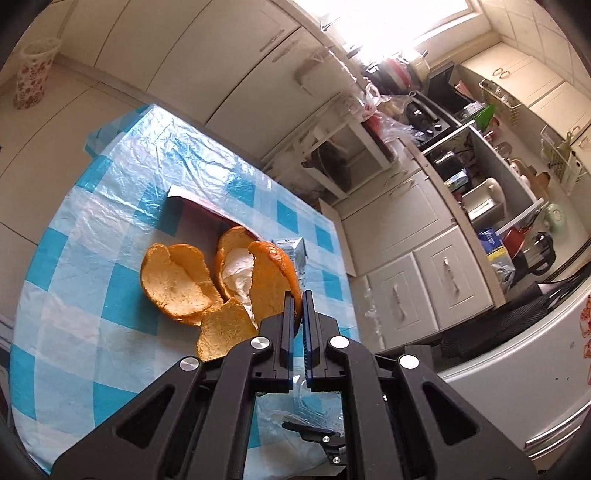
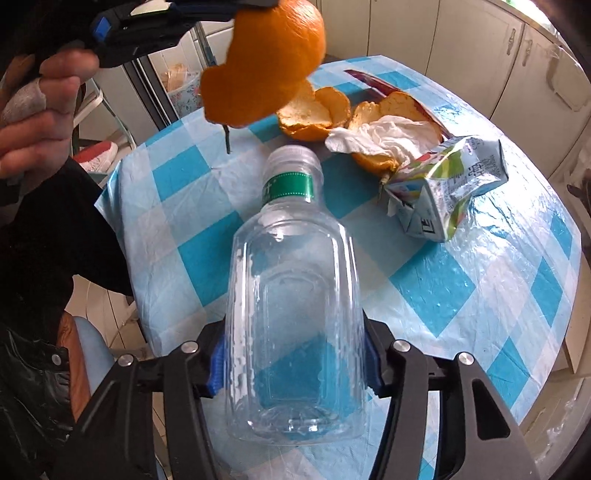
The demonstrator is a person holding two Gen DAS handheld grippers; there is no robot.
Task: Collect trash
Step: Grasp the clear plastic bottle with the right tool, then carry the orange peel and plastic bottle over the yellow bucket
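Over on the left, your left tongs (image 2: 236, 7) are pinching a piece of orange peel (image 2: 266, 62) with the jaws squeezed nearly together, and it's dangling clear above the tabletop (image 2: 461, 288) with its blue-checked plastic cover. Moving right, your right tongs (image 2: 293, 363) are sitting partway closed, both pads pressing the sides of a clear plastic bottle (image 2: 295, 314) with a green neck band. Past its cap, more orange peels (image 2: 314, 114) are lying beside a crumpled tissue (image 2: 384, 136), and a crushed drink carton (image 2: 447, 188) is lying furthest right.
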